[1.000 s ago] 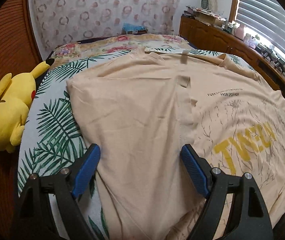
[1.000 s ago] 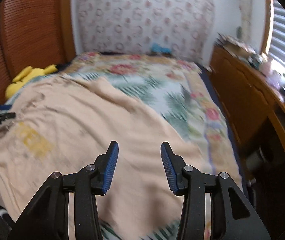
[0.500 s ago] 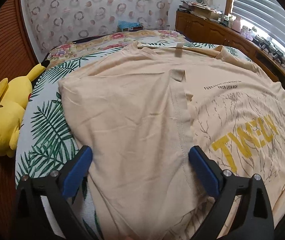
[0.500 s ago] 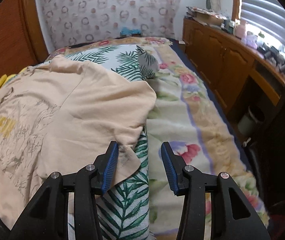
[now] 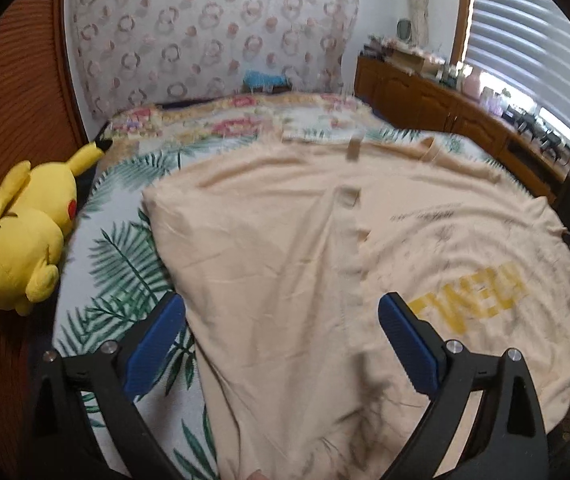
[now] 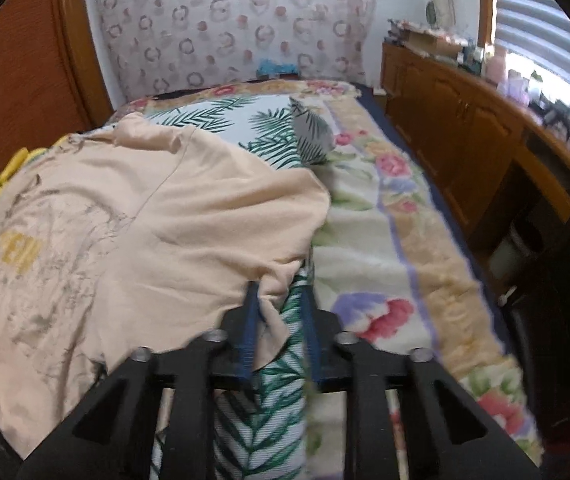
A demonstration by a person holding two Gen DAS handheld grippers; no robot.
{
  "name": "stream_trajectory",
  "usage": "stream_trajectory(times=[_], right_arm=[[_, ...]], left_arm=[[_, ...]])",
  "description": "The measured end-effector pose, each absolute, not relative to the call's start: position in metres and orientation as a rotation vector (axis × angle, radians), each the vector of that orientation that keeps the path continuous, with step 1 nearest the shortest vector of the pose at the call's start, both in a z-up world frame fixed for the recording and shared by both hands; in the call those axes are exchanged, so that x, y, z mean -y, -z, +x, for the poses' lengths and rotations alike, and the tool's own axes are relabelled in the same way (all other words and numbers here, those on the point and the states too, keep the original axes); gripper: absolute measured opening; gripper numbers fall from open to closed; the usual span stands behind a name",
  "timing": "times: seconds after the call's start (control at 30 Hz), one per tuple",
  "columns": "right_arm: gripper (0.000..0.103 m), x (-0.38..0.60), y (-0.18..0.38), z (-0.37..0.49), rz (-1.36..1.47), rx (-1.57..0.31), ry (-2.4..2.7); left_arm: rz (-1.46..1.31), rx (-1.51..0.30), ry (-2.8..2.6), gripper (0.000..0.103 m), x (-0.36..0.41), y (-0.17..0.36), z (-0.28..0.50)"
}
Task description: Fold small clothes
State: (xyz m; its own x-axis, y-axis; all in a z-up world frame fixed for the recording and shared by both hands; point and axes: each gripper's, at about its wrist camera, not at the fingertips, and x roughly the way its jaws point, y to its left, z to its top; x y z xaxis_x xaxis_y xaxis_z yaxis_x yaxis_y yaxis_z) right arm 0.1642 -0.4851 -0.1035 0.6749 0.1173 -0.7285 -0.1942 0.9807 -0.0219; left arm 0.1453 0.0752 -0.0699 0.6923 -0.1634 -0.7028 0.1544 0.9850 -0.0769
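Note:
A peach T-shirt (image 5: 285,264) with yellow letters lies spread on the bed, one side folded over along a seam. It also shows in the right wrist view (image 6: 145,232). My left gripper (image 5: 281,344) is open wide and hovers over the shirt's near part, holding nothing. My right gripper (image 6: 279,320) has closed in on the shirt's right sleeve edge (image 6: 271,304) at the bed's side, together with a fold of the palm-leaf cover (image 6: 285,360). The jaws stand narrow with the cloth between them.
A yellow plush toy (image 5: 25,232) lies at the bed's left edge. The palm-leaf sheet (image 5: 121,264) and a floral blanket (image 6: 385,280) cover the bed. A wooden cabinet (image 6: 465,140) runs along the right wall. A wooden headboard (image 5: 13,100) stands at left.
My right gripper has narrowed from open onto the sleeve edge. My left gripper has stayed open and shifted slightly over the shirt.

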Motion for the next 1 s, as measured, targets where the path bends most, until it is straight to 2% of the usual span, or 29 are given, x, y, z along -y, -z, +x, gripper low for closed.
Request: stream_trajectory(times=[0.2, 0.57, 0.9, 0.93, 1.0], right_arm=[[0.004, 0.471, 0.085, 0.160, -0.172, -0.751, -0.171], [0.002, 0.449, 0.059, 0.167, -0.169, -0.680, -0.215], [0.002, 0.336, 0.024, 0.174, -0.143, -0.625, -0.497], [0.004, 0.322, 0.026, 0.174, -0.128, -0.640, -0.544], [0.020, 0.308, 0.030, 0.174, -0.123, -0.656, -0.571]], left_arm=[[-0.017, -0.709, 0.190, 0.098, -0.069, 0.045, 0.117], [-0.034, -0.668, 0.221, 0.098, -0.051, 0.039, 0.089], [-0.057, -0.653, 0.216, 0.098, -0.054, 0.038, 0.076], [-0.060, -0.653, 0.216, 0.098, -0.053, 0.038, 0.076], [-0.069, -0.654, 0.218, 0.098, -0.054, 0.039, 0.074]])
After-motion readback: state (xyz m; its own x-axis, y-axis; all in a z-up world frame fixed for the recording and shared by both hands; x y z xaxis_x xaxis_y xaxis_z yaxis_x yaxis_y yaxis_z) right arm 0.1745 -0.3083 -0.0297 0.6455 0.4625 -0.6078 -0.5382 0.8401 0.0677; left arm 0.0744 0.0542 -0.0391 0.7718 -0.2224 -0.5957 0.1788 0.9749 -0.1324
